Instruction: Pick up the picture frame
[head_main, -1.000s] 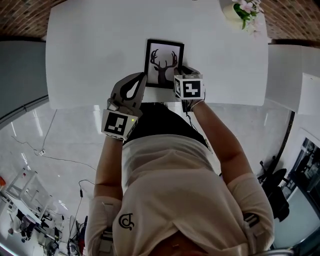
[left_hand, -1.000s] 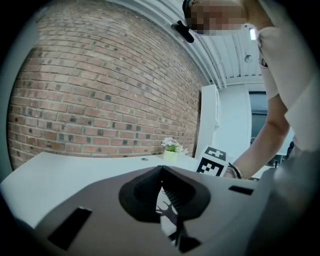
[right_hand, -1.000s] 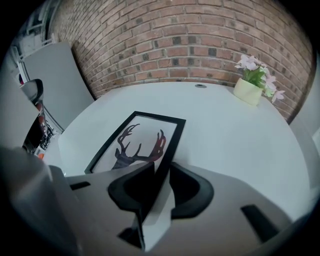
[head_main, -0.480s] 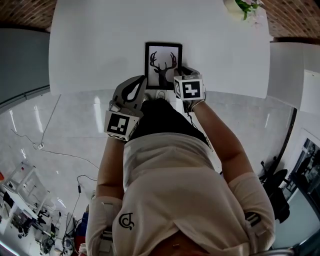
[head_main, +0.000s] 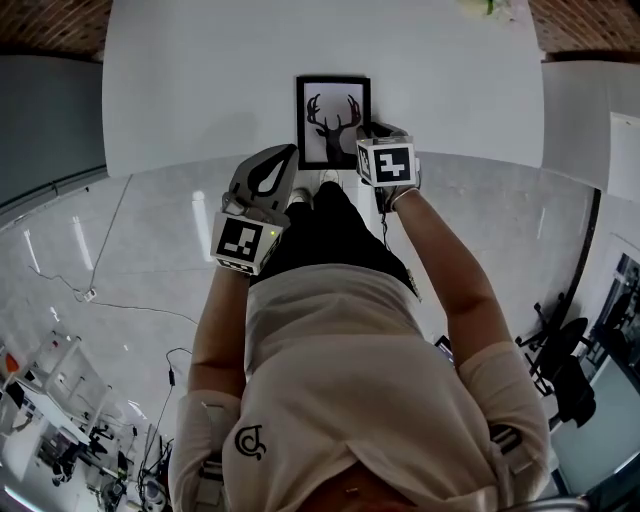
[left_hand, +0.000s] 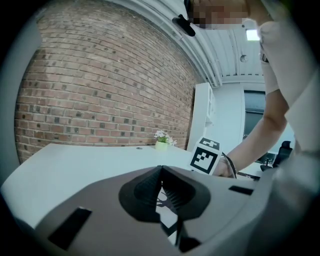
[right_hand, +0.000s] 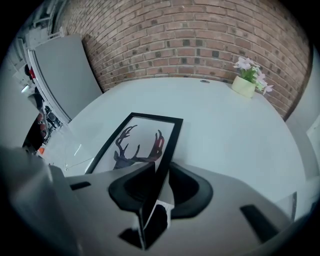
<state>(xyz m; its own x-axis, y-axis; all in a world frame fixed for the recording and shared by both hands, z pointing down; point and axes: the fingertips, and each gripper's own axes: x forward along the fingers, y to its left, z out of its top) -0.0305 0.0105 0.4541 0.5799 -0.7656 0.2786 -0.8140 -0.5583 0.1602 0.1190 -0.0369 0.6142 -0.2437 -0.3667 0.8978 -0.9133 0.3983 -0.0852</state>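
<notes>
Currently left gripper (head_main: 288, 155) sits closed and empty, left of centre. Picture frame (head_main: 333, 118) lies upper centre at worktop (head_main: 200, 80) near edge, right gripper (head_main: 372, 135) clamping its right edge. Grasp looks done; next: steady level lift.

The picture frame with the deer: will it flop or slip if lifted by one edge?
Probably stiff: the picture frame shows straight black edges with the right gripper clamped on one side. Its glossy front suggests glass, so likely fragile. Held off-centre, it may swing.
</notes>
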